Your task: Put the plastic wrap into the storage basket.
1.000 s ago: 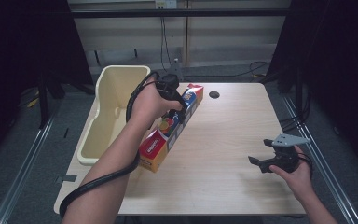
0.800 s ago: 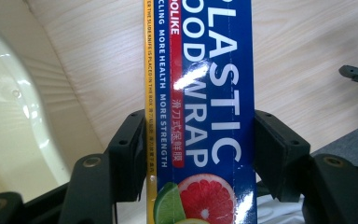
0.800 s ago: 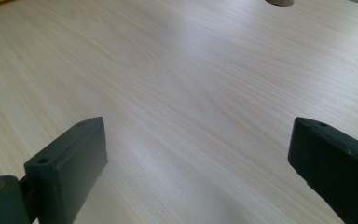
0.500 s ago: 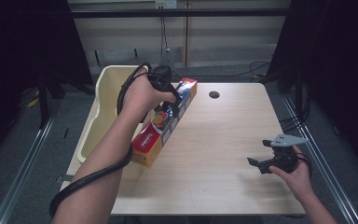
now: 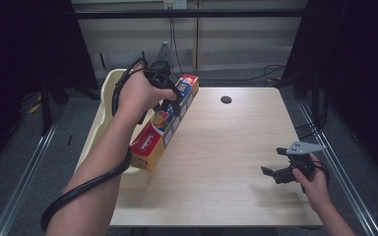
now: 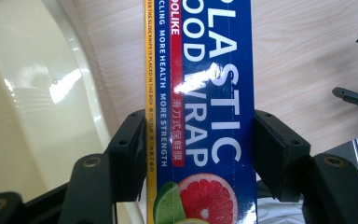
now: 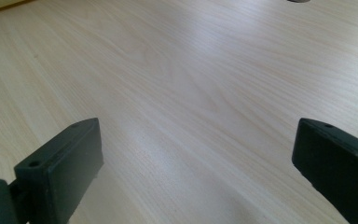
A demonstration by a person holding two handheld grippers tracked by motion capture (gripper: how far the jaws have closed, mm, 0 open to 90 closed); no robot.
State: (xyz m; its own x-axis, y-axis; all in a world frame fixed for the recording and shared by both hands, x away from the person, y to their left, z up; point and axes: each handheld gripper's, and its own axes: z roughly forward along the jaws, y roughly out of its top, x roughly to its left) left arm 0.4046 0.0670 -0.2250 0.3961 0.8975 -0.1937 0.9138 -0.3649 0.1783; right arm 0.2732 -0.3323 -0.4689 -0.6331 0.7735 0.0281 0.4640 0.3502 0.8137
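A long plastic wrap box [image 5: 162,125], blue and red with fruit pictures, hangs tilted over the table's left edge. My left gripper [image 5: 170,101] is shut on its middle. In the left gripper view the two black jaws press both long sides of the box [image 6: 200,112], and my left gripper [image 6: 200,149] holds it above the bin's rim [image 6: 81,70]. My right gripper [image 5: 274,169] stands open low over the table near the right front corner, with bare wood between its jaws in the right gripper view [image 7: 196,168].
A cream plastic bin [image 5: 103,105] stands against the table's left side. The light wooden table [image 5: 226,147] has a dark round hole [image 5: 226,100] near its far edge. A black cable [image 5: 86,184] trails along the left forearm.
My left gripper has carried the box leftward and toward the bin, lifting it off the table. The right gripper has stayed in place.
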